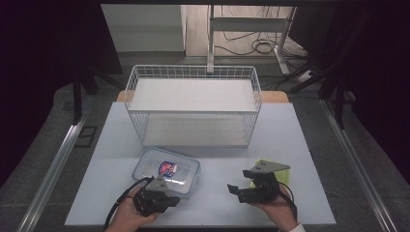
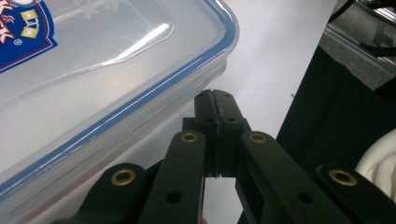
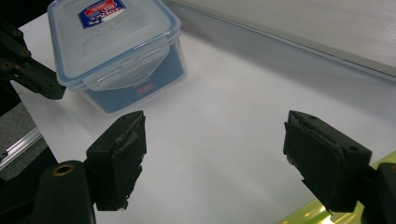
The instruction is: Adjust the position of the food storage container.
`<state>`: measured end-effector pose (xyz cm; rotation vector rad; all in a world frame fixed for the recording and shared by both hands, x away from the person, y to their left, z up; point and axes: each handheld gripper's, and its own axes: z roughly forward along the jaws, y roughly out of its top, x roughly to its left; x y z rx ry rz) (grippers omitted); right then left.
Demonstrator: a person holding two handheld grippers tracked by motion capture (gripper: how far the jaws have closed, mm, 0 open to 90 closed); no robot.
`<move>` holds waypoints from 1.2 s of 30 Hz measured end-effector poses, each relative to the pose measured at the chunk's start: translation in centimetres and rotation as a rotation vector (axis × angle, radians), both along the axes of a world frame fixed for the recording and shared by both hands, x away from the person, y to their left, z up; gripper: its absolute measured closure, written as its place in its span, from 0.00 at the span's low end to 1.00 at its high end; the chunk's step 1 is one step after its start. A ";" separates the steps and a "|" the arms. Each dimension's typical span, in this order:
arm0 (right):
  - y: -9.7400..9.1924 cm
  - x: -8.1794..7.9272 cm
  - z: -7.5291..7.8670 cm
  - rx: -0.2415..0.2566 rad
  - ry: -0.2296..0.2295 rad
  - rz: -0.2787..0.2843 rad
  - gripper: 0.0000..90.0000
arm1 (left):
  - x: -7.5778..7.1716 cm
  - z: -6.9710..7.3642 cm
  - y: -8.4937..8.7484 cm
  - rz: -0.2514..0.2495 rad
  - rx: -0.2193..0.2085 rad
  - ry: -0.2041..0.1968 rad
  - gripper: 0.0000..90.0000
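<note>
Clear plastic makes up the lidded food container (image 1: pixel 167 170), which has a blue seal round its rim and a blue-and-red label on top, and sits on the white table (image 1: pixel 290 135) near its front edge, left of centre. At the container's near edge the left gripper (image 1: pixel 170 191) has its jaws pressed together with nothing between them; in the left gripper view the tips (image 2: pixel 215 100) lie just beside the container's lower wall (image 2: pixel 116 140), below the lid's lip. Behind, mid-table, stands a white wire basket (image 1: pixel 193 72). To the right, well apart from the container, the right gripper (image 1: pixel 232 188) hovers over bare table with jaws spread wide and empty, a yellow-green object (image 1: pixel 283 168) just behind it
</note>
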<state>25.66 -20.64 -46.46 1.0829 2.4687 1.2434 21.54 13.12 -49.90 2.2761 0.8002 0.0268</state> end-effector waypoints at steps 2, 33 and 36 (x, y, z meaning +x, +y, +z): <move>0.0 0.0 0.0 0.000 0.000 0.001 0.24 | 0.2 0.0 -0.2 0.002 0.000 0.001 1.00; 0.1 -0.1 0.1 0.009 -0.005 0.005 0.24 | 1.1 0.3 -2.2 0.070 -0.061 -0.005 0.94; 0.1 -0.1 0.2 0.018 -0.006 0.002 0.23 | -0.3 2.0 -0.2 0.080 -0.135 -0.030 0.83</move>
